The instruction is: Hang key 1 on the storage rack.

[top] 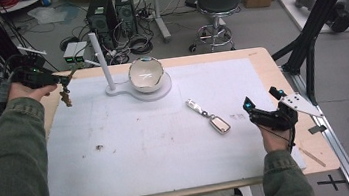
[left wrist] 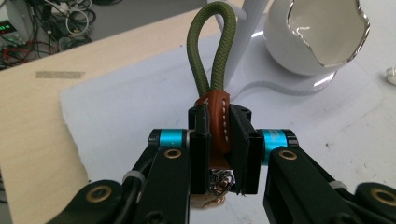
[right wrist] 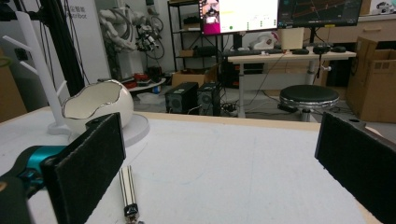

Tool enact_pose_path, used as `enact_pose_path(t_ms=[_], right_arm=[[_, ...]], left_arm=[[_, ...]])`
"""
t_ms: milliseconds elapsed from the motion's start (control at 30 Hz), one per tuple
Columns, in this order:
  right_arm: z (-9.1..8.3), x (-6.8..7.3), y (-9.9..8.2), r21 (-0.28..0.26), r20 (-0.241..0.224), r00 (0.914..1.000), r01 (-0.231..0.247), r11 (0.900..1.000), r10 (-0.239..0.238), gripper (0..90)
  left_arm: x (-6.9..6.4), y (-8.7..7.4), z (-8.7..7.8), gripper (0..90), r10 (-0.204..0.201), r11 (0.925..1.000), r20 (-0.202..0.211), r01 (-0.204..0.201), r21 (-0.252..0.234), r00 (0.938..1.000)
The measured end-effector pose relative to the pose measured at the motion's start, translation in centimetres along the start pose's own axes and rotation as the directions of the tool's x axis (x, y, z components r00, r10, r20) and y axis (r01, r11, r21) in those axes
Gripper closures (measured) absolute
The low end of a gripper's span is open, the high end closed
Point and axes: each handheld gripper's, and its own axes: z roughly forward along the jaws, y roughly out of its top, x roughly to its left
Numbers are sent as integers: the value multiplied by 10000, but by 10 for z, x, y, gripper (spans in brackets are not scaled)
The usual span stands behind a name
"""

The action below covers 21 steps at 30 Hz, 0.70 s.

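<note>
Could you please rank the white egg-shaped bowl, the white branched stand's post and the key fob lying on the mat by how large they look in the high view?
1. White egg-shaped bowl: largest in area.
2. White branched stand's post: about as tall, but far thinner.
3. Key fob: long but slim, close to the post in area, so ranks two and three are unsure.

Light falls evenly from overhead, soft and fairly bright, so the white mat [top: 158,145] looks pale and carries only faint shadows. In the high view the picture is a little soft and grainy, and straight lines bend slightly toward the edges. In the left gripper view the white bowl [left wrist: 322,35] shows bright glare on its silver rim and its base [left wrist: 280,86], and the near jaws are sharp. In the right gripper view the close black pads [right wrist: 91,161] are blurred, the monitor [right wrist: 240,14] is blown out, and the room behind is dimmer.
</note>
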Motion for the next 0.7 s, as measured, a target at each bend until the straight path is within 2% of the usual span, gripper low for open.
enact_pose_path(t_ms=[267,433,700], right_arm=[[0,0,0,24,-14,9999,106,9999,-106,6],[0,1,0,62,-29,9998,203,9998,-202,6],[1,0,-1,72,-64,9998,178,9998,-178,6]], left_arm=[[-2,13,-10,785,89,9996,-219,-94,-258,9997],[1,16,-11,785,-39,9999,-272,35,-147,9996],[6,25,-13,785,-223,9990,-471,204,-397,9986]])
